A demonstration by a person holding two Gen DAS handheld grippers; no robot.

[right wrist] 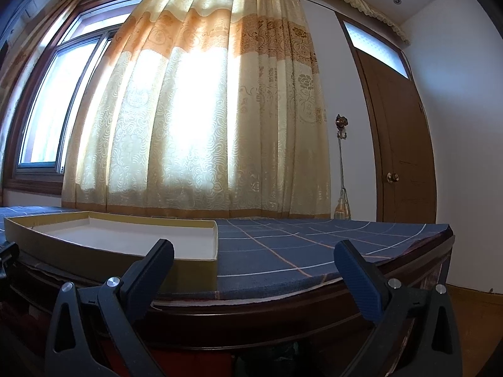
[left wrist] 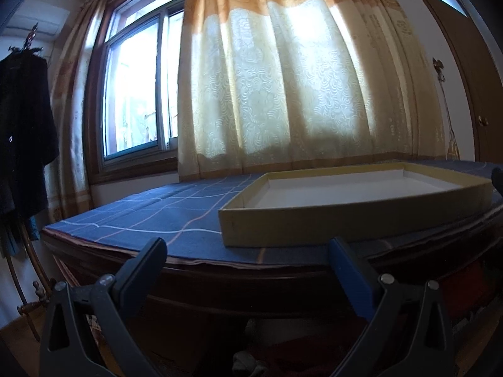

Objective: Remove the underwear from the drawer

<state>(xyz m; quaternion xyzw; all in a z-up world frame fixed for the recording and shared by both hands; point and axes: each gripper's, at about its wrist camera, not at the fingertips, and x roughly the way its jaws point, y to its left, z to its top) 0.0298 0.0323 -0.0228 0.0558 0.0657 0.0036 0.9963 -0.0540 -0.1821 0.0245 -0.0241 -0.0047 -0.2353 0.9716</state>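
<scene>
Left wrist view: my left gripper (left wrist: pixel 248 248) has its 2 fingers spread wide, holding nothing, poised before the bed's front edge. My right gripper (right wrist: pixel 254 249) is equally agape and empty. A shallow box (left wrist: pixel 345 223) sits on the checked blue cover (left wrist: pixel 141 210) at that edge. Dim cloth (left wrist: pixel 251 361) below the bed frame (right wrist: pixel 251 317) may be underwear; I cannot tell.

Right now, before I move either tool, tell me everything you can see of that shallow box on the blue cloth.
The box is a wide, shallow, lidless tray, seemingly cardboard: yellowish-tan outside walls, white inside. Nothing shows in the part of the inside that is visible. It lies flat on the blue checked cloth, its near wall close to the cloth's front edge, below the curtain. Nothing touches it; both tools are open and short of it.
</scene>
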